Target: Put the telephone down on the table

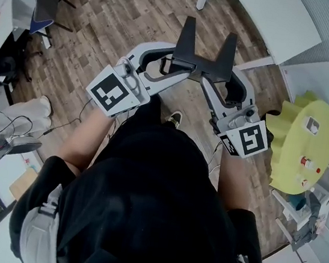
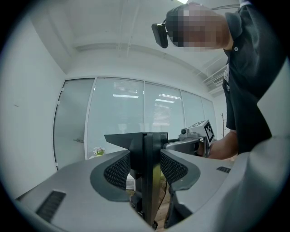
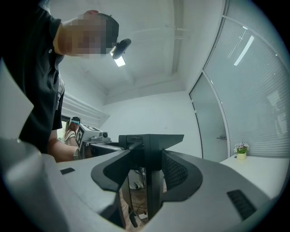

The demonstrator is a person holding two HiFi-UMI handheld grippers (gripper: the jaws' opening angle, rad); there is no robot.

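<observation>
The black telephone (image 1: 201, 63), a flat dark piece with two raised prongs, hangs in the air over the wooden floor, in front of the person's body. My left gripper (image 1: 182, 68) is shut on its left side and my right gripper (image 1: 220, 79) on its right side. Seen from the left gripper (image 2: 145, 170), the telephone's thin black edge (image 2: 152, 172) stands upright between the ribbed pads, with the right gripper's marker cube (image 2: 209, 131) beyond. The right gripper (image 3: 147, 170) clamps the same black edge (image 3: 152, 154).
A round yellow table (image 1: 286, 169) with small items stands at the right. A white table (image 1: 272, 15) lies ahead, a chair (image 1: 46, 2) at the upper left. Cables and someone's legs (image 1: 27, 116) are at the left. A flower pot (image 3: 241, 149) sits on a white surface.
</observation>
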